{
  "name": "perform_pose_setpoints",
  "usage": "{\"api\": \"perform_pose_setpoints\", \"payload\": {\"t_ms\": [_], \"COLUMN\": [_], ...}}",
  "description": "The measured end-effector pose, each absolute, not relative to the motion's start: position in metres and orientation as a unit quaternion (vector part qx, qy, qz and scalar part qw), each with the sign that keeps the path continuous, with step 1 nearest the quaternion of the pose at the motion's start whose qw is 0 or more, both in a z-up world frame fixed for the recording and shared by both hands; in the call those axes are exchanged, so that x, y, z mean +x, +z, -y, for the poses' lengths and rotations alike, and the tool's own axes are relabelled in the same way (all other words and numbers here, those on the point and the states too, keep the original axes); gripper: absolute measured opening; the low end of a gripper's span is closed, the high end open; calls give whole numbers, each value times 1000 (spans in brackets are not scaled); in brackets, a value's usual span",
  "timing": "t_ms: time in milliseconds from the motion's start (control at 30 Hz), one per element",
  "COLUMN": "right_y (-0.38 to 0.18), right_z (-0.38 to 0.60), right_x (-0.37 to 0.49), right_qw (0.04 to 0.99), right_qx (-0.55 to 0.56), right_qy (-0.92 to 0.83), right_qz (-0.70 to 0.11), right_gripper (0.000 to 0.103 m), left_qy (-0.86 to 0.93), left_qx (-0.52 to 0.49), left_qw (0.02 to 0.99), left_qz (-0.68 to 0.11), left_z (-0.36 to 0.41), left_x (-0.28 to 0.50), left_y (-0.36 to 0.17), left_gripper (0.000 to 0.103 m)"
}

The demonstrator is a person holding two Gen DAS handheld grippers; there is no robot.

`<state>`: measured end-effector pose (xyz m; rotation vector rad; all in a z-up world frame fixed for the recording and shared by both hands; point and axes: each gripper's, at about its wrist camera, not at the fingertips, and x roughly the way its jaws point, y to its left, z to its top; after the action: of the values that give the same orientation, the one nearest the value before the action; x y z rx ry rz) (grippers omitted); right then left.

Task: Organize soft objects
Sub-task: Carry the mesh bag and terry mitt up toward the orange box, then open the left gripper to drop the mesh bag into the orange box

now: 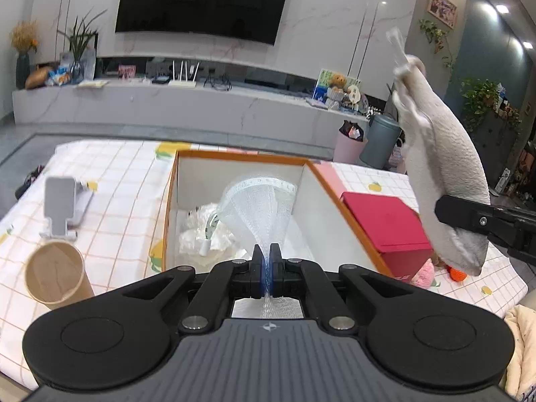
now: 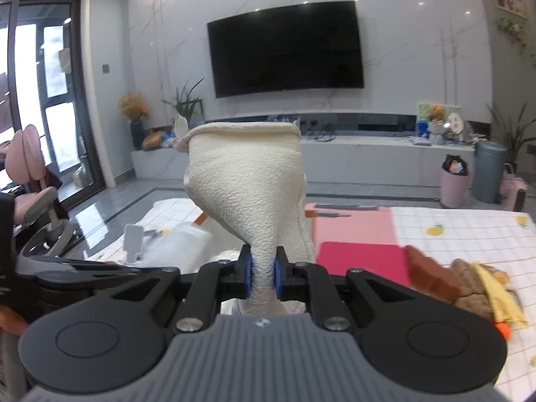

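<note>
Sorting soft goods into box: both tools loaded, drop not yet made.
Cardboard tube point(image 1: 57, 273): lying at the table's left edge, open end toward the camera; well clear of the work.
Phone stand point(image 1: 63, 206): just behind the tube on the checked tablecloth point(image 1: 114, 201); keep the left arm's sweep away from it.
Orange-rimmed box point(image 1: 169, 214): open at the table's middle; crumpled white plastic bag point(image 1: 204, 231) already on its floor at the left.
Left gripper point(image 1: 267, 264): fingers pressed together on the gathered end of a white mesh net point(image 1: 258, 201), which fans out above the box interior.
Advice, left: lower until the net's rim sits below the box wall, then part the fingers; mesh may cling to the blue pads, so lift off straight.
Red box point(image 1: 385, 227): touching the orange-rimmed box's right wall.
Right gripper point(image 2: 263, 269): clamped on the narrow end of a cream textured cloth pouch point(image 2: 244, 187), held high beyond the box's right edge.
Advice, right: wait for the left to clear, carry the pouch over the rim, release low.
Plush toys point(image 2: 475, 288): heaped at the table's right edge, presumably next.
</note>
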<state>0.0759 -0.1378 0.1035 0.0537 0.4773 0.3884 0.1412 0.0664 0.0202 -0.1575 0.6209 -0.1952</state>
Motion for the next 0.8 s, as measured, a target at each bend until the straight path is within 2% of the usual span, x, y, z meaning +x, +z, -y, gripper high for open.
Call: {"api": "perform_pose_setpoints", "payload": {"t_ms": [567,800], "right_y": [45,38], "right_z": [111,113], "right_x": [107,109], "right_qw": [930,929], "right_qx": [73,74], "right_qy": [217,217], "right_qz": [-286,-290], "right_gripper": [11,11], "left_qy": [-56,-37], "left_qx": [-4,5], "left_qw": [948,948], "left_qz": [-315,-317], "left_z": [-58,-54], "left_x": [159,156], "left_y": [-14,-18], "left_gripper": [2,7]}}
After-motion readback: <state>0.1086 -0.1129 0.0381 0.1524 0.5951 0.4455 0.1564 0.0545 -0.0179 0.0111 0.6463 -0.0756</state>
